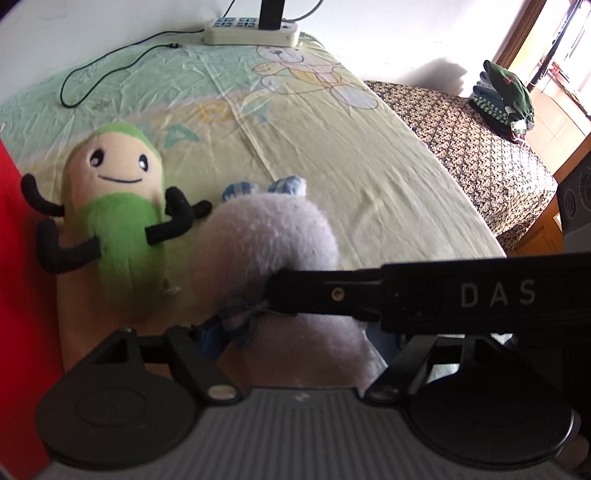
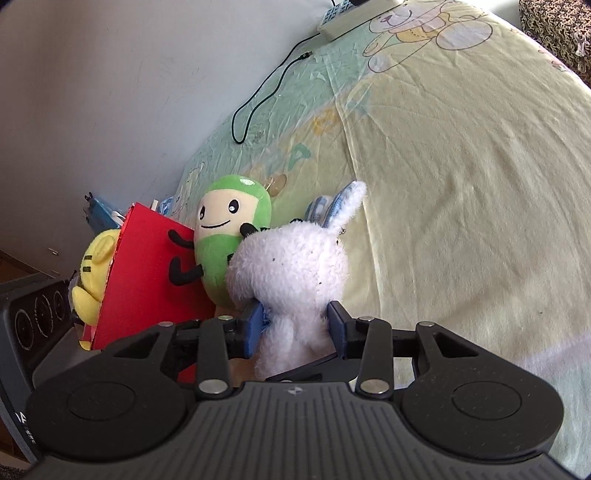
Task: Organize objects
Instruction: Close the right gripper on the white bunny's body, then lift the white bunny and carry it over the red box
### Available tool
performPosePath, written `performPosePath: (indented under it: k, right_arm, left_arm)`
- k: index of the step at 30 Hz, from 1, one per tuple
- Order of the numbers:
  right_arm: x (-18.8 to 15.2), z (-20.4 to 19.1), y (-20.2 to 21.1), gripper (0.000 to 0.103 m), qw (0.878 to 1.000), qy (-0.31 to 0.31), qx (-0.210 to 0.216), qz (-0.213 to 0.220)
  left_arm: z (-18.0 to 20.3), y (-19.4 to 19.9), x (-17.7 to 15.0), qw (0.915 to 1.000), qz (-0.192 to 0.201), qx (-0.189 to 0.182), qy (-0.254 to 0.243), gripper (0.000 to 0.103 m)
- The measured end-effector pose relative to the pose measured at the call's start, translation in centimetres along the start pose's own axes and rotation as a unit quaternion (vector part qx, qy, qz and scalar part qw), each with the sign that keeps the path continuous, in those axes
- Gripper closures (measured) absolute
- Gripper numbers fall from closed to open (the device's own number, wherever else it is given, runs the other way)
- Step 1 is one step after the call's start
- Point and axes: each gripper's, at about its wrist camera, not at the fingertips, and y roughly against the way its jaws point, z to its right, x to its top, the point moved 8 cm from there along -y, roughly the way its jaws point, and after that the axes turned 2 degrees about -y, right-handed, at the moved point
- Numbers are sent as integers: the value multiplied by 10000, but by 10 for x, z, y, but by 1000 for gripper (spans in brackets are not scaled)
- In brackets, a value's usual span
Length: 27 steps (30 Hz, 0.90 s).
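Note:
A white plush rabbit (image 2: 295,258) with a blue checked bow stands upright on the bed, ears pointing away. My right gripper (image 2: 295,323) is shut on its waist, blue pads pressing both sides. In the left wrist view the rabbit (image 1: 266,229) fills the middle, and one of the right gripper's black fingers (image 1: 369,293) crosses in from the right to its neck. My left gripper (image 1: 299,332) straddles the rabbit's lower body. A gap shows beside its left finger, and the black bar hides its right finger. A green plush (image 1: 118,221) lies just left of the rabbit.
A red box (image 2: 147,280) stands left of the green plush (image 2: 225,243), with a yellow plush (image 2: 92,273) behind it. A power strip (image 1: 251,31) and a black cable (image 1: 103,70) lie at the far edge of the sheet (image 1: 369,166). Folded clothes (image 1: 506,99) sit far right.

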Motion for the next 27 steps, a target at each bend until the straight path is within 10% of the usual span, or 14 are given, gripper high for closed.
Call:
performPosePath:
  k: [27]
  right_arm:
    - [-21,-30,45,67,9959,182,822,343]
  left_arm:
    - [28,67,-10,9954,664,553,-406,30]
